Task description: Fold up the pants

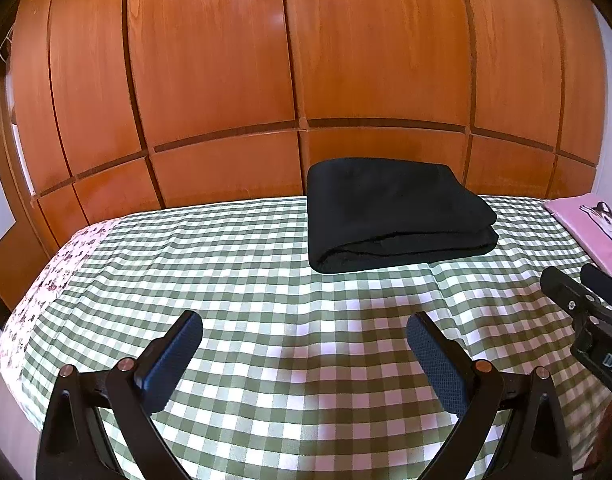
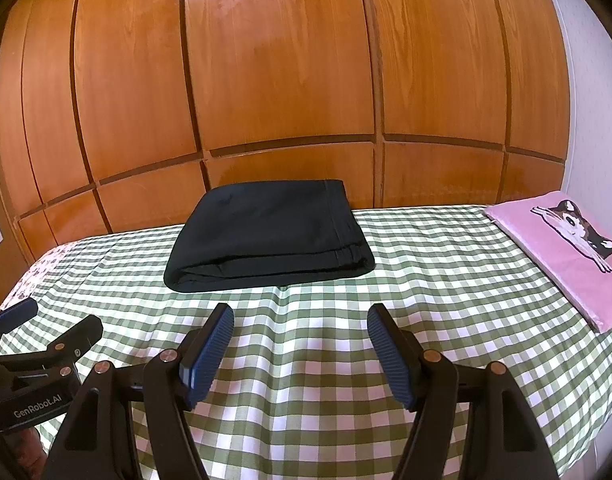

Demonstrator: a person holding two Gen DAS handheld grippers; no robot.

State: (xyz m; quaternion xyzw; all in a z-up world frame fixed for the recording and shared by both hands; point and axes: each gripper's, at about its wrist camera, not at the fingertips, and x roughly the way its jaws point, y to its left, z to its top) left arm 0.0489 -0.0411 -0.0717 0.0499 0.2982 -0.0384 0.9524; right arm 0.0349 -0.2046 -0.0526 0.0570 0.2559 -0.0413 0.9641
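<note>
Pants (image 2: 268,236) folded into a black stack on the far side of the bed (image 2: 346,360), long axis left-right, nearer the right gripper (image 2: 300,350); both grippers' fingers (image 1: 174,356) wide, empty.

Folded black pants (image 1: 394,216) lie on the checked bedspread (image 1: 266,280); the left gripper (image 1: 304,338) hangs spread and empty above the cloth

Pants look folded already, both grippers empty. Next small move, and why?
Probably none beyond drawing both back: the black pants lie as a neat folded stack on the checked bedsheet, while the left gripper and right gripper hang open, apart from them, holding nothing.
</note>
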